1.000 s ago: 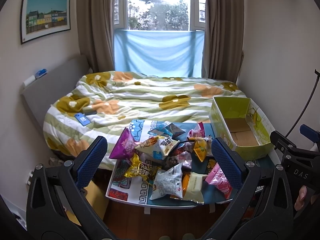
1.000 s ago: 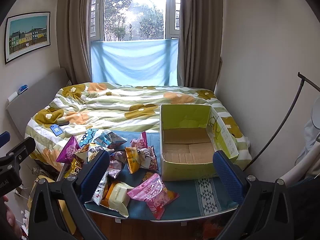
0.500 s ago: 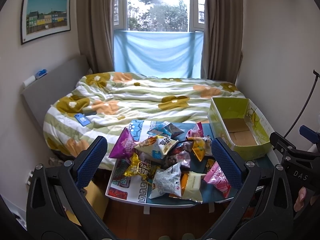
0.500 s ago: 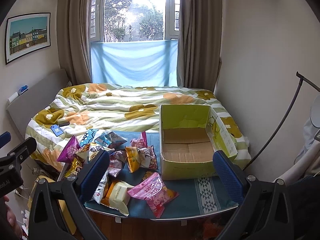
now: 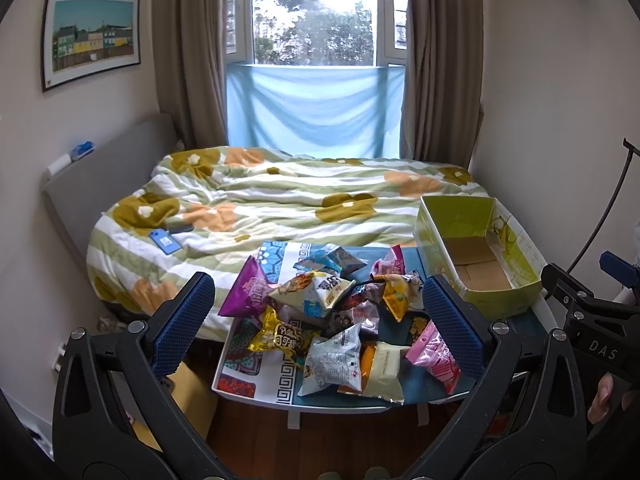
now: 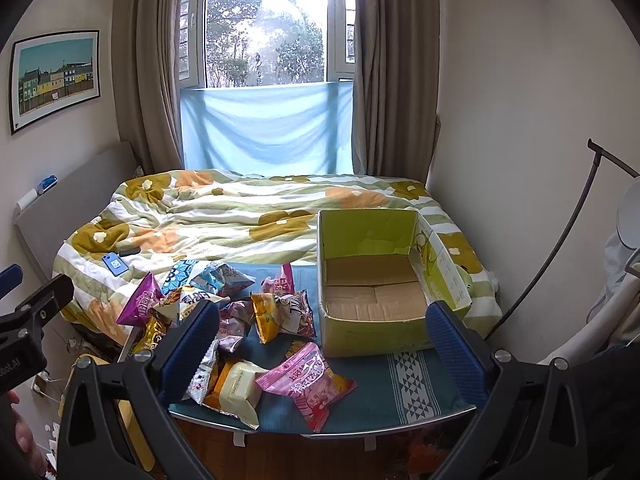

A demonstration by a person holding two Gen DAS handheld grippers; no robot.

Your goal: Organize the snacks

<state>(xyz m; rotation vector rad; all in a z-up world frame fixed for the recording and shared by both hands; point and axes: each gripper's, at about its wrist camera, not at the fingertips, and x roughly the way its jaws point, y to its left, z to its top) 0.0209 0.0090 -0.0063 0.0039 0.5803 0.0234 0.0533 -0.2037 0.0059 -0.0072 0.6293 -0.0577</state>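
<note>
Both grippers, left gripper (image 5: 318, 326) and right gripper (image 6: 324, 348), spread wide, partly hiding piled snacks (image 5: 336, 320).

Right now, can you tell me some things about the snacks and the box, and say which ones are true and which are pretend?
1. The green cardboard box has snacks inside. False: it is empty.
2. The pink snack packet lies on the table in front of the box. True.
3. The right gripper holds a packet. False: its fingers are wide open, holding nothing.
4. A purple snack bag sits at the pile's left edge. True.
5. The left gripper is open. True.
</note>
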